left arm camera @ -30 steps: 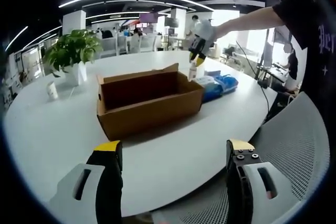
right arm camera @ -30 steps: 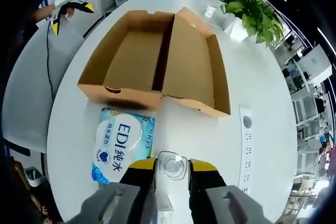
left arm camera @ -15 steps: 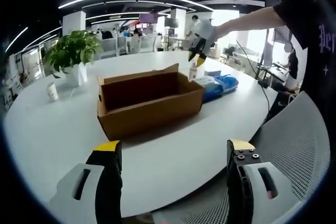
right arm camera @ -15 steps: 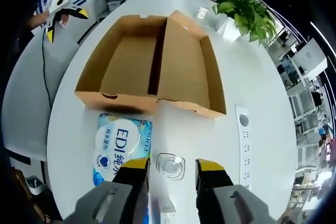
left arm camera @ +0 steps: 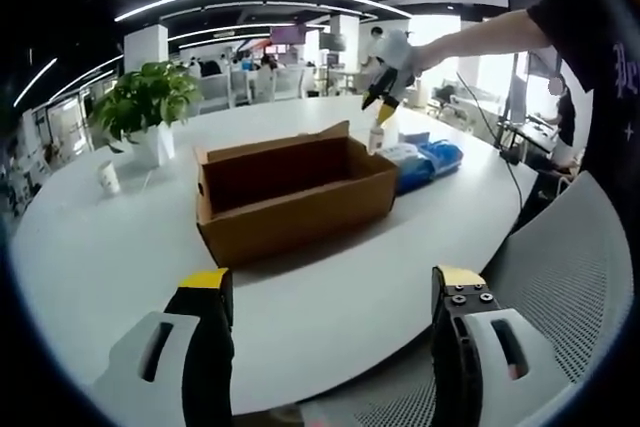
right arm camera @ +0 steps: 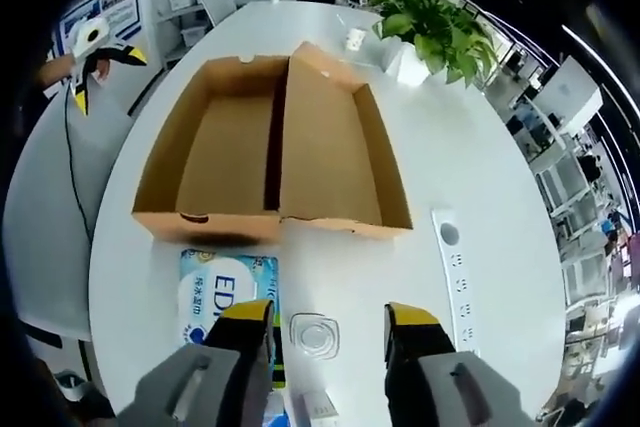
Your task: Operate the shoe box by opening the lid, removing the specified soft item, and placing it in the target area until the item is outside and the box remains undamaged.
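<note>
White round table (right arm camera: 500, 317), open cardboard box (right arm camera: 270, 152), blue tissue pack (right arm camera: 222, 287), potted plant (right arm camera: 425, 22), paper cup (left arm camera: 109, 177)

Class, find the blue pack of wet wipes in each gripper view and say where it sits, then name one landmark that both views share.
Left gripper view: the blue pack of wet wipes lies right of centre, beside the far right end of the open cardboard box.
Right gripper view: it lies at lower left, on the table beside the box, partly behind this view's own left jaw.
Shared landmark: the potted plant.
</note>
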Tool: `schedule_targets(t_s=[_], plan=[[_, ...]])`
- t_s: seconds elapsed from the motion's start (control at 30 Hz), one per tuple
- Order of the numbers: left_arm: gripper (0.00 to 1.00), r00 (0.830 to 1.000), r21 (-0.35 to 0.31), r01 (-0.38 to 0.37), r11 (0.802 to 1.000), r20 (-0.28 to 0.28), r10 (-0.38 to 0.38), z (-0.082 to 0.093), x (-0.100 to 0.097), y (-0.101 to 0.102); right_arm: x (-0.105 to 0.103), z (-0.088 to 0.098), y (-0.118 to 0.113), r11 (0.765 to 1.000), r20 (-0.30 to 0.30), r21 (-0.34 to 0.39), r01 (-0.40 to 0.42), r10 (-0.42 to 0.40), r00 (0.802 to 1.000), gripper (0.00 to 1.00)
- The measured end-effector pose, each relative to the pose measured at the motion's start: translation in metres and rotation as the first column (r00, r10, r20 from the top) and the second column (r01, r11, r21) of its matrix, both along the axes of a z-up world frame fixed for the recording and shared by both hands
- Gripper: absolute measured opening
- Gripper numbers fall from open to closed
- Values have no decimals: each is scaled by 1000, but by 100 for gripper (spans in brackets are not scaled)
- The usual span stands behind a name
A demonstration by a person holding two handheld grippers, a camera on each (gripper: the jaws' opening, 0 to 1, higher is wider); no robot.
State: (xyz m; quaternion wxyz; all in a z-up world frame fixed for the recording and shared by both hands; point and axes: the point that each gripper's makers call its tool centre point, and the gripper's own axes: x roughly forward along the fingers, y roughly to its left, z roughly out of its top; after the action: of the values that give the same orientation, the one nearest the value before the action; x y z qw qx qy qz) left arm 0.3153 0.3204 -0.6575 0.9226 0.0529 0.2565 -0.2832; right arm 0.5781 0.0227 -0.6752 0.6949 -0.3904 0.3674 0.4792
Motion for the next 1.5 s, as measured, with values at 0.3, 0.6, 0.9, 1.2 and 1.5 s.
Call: schedule_targets(t_s=[0.3, 0.6, 0.9, 1.2, 1.5], plan=[[78, 999, 31, -20, 999, -28, 21, 3, 7, 9, 7, 5, 5, 997, 16, 48, 55, -55, 998, 47], [75, 998, 11, -50, 999, -25, 51, 9, 24, 14, 7, 5, 12, 990, 6, 94, 101, -102, 995, 49], [72, 994, 11, -105, 994, -33, 106, 8, 51, 26, 10, 10, 17, 973, -12, 154, 170, -170, 985, 50], [68, 994, 25, -109, 994, -27, 110, 8, 78, 28, 15, 18, 28, 940, -43, 236, 244, -241, 970, 50], [62, 990, 42, -134, 990, -31, 136, 2, 98, 35, 19, 19, 35, 921, -57, 255, 294, -289, 956, 48]])
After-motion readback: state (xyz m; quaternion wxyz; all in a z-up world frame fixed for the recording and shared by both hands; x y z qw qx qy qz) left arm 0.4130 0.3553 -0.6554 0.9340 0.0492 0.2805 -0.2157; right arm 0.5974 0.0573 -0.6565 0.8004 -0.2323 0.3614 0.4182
